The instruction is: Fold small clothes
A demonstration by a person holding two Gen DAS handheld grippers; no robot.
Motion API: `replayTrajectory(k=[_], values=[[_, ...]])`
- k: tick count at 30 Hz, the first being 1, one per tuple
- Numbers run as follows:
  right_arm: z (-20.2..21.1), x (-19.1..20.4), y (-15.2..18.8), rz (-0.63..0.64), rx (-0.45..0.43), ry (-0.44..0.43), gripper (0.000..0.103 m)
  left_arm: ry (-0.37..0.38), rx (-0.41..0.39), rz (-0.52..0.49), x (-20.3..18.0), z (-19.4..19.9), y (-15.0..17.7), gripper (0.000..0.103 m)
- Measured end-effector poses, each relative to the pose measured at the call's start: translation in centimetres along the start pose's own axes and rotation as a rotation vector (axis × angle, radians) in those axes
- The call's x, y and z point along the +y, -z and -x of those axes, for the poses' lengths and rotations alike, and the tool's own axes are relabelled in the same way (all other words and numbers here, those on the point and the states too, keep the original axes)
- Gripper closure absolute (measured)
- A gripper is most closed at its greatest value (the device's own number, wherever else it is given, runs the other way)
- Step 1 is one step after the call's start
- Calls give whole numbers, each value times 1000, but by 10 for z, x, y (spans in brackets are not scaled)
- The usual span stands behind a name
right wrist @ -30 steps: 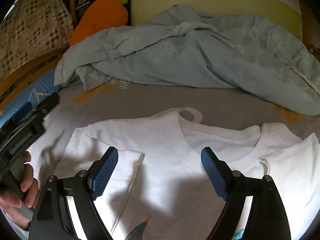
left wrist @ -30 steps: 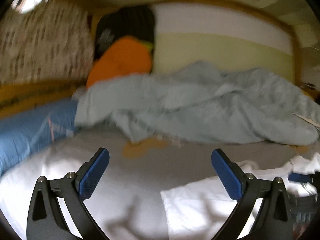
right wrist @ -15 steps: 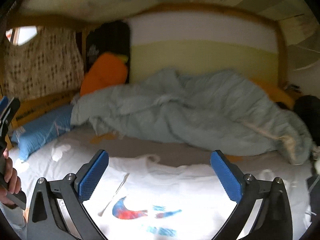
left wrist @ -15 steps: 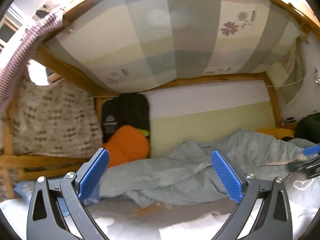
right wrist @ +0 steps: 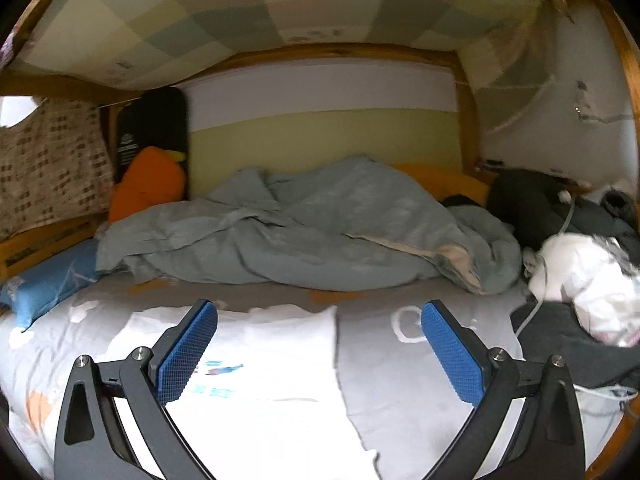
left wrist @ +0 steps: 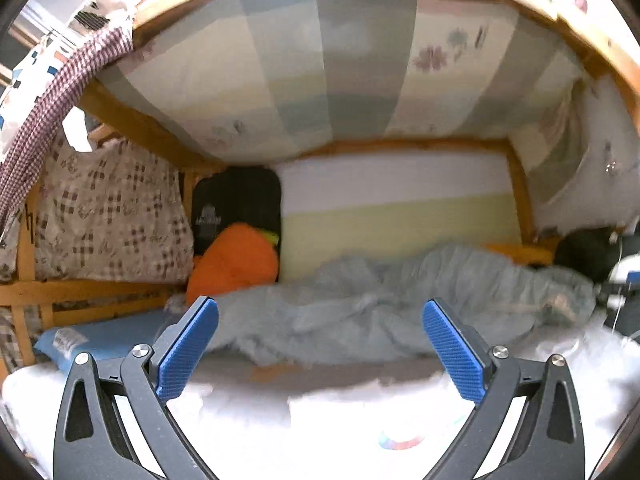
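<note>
Both cameras are now looking level across the bed instead of down at it: a second ago the right view was filled with a spread white shirt, collar and sleeves showing, and now the same shirt (right wrist: 264, 364) is lying below the fingers as a narrower panel with a straight right edge and the blue print facing up. That reads as a fold already laid in, with both tools lifting clear, so the likely next move is coming back down for another fold or for smoothing.

Going left to right: the left gripper (left wrist: 320, 348) is hanging above the near edge of the shirt (left wrist: 360, 432), its jaws standing wide and gripping nothing, its fingers pointing toward the blue pillow (left wrist: 100, 340), the orange cushion (left wrist: 236, 260) and the rumpled grey-blue blanket (left wrist: 380, 312) at the far side. The right gripper (right wrist: 320, 352) is hovering likewise, jaws wide and empty, its left finger over the shirt and its right finger over bare grey sheet (right wrist: 420, 392). Further right, a crumpled white bundle (right wrist: 588, 280) is lying on dark clothes (right wrist: 560, 340).
</note>
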State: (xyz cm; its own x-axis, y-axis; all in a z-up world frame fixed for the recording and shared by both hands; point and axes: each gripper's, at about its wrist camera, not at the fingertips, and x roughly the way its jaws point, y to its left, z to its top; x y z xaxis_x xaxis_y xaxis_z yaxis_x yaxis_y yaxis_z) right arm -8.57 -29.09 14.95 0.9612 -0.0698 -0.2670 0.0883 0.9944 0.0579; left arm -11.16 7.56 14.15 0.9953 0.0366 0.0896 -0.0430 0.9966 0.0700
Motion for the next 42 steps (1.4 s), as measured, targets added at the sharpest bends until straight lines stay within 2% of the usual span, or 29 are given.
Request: replayTrajectory(k=[2, 4, 7, 10, 13, 15, 18, 20, 23, 26, 28, 30, 32, 34, 36, 39, 41, 42], values=[[-14, -14, 4, -40, 33, 21, 0, -34, 57, -7, -3, -7, 13, 1], [-32, -26, 10, -80, 76, 19, 0, -99, 111, -55, -9, -16, 29, 1], [-52, -43, 28, -131, 138, 24, 0, -90, 219, -63, -9, -35, 51, 1], [-81, -51, 38, -147, 220, 26, 0, -32, 333, -42, -5, -68, 64, 1], [-118, -56, 31, -148, 334, -33, 0, 17, 480, -7, 6, -123, 70, 1], [-144, -59, 23, -176, 402, -94, 0, -36, 622, -44, 11, -171, 76, 1], [-193, -65, 8, -267, 498, -180, 0, -35, 716, -5, 24, -228, 87, 2], [-230, -64, 0, -301, 544, -234, 0, 2, 806, 50, 33, -269, 100, 3], [-293, -54, 0, -282, 648, -264, 1, 5, 934, 112, 44, -328, 130, 6], [-359, -50, 16, -309, 755, -224, 5, -23, 1012, 133, 52, -371, 161, 9], [-400, -53, 30, -348, 817, -186, 14, -35, 1052, 137, 54, -396, 181, 12], [-429, -50, 39, -372, 863, -198, 21, 9, 1079, 160, 55, -416, 192, 17], [-452, -34, 38, -320, 872, -280, 21, 109, 1094, 209, 50, -430, 198, 19], [-470, -6, 32, -170, 877, -375, 21, 282, 1102, 236, 38, -446, 203, 19], [-482, 19, 29, -51, 888, -416, 21, 376, 1100, 204, 19, -455, 203, 19], [-502, 44, 33, 3, 922, -432, 25, 398, 1135, 144, -9, -468, 209, 19], [-513, 57, 41, 10, 968, -449, 30, 417, 1210, 133, -25, -479, 224, 21], [-517, 64, 47, 31, 991, -461, 36, 414, 1241, 119, -31, -484, 233, 31]])
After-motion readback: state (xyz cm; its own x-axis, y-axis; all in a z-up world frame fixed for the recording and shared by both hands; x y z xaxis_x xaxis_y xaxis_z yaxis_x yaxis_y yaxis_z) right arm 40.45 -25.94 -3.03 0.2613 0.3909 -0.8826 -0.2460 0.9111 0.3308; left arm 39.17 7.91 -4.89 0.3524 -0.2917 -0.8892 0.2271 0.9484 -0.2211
